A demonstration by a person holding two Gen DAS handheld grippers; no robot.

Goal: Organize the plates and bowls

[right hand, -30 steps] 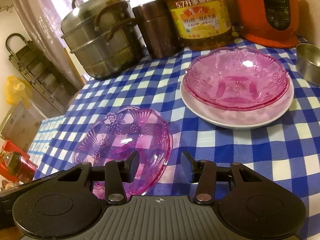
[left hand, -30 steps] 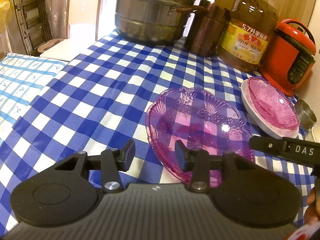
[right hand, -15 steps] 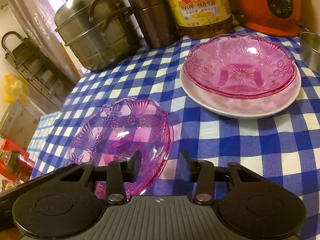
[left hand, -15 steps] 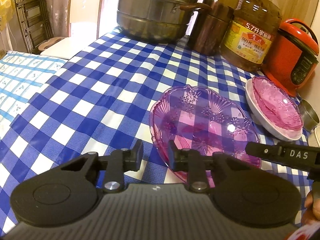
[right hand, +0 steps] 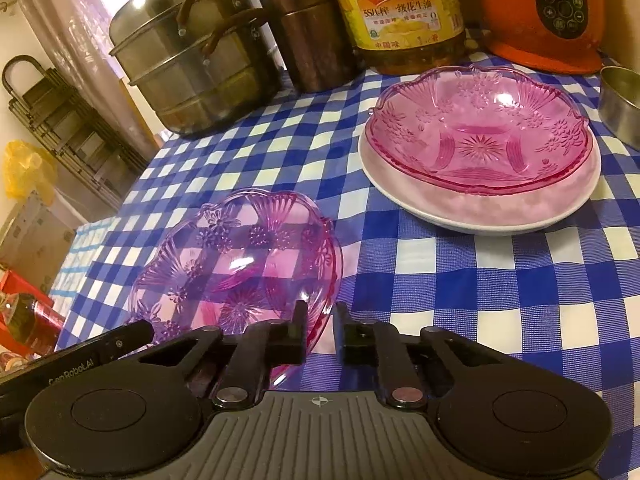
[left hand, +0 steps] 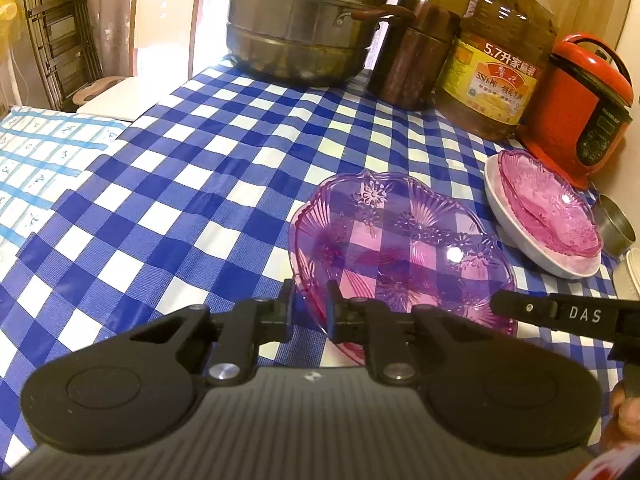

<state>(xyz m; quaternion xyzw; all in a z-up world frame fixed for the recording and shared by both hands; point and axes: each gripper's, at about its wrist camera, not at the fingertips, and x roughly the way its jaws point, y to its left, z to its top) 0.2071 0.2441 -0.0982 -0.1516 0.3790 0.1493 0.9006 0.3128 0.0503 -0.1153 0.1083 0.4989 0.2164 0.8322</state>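
While my left gripper [left hand: 309,304] has just been closing, its jaws now pinch the near left rim of the loose purple glass bowl [left hand: 400,248], one finger outside the wall and one inside. My right gripper [right hand: 322,332] has been closing too and clamps the same bowl's opposite rim, seen from that side at the lower left of its view [right hand: 240,264]. So I have the bowl gripped on both edges, sitting low over the blue-and-white checked tablecloth [left hand: 180,184]; I cannot tell whether it still touches the cloth. Further right, well apart from it, a second pink glass bowl [right hand: 476,136] rests nested in a white plate [right hand: 480,212]. Just beside that plate stands a small steel cup [right hand: 620,104]. Along the back of the table I see a stacked steel steamer pot [left hand: 296,28], a copper-coloured canister [left hand: 412,56], a large bottle of cooking oil [left hand: 500,60] and a red rice cooker [left hand: 580,104].
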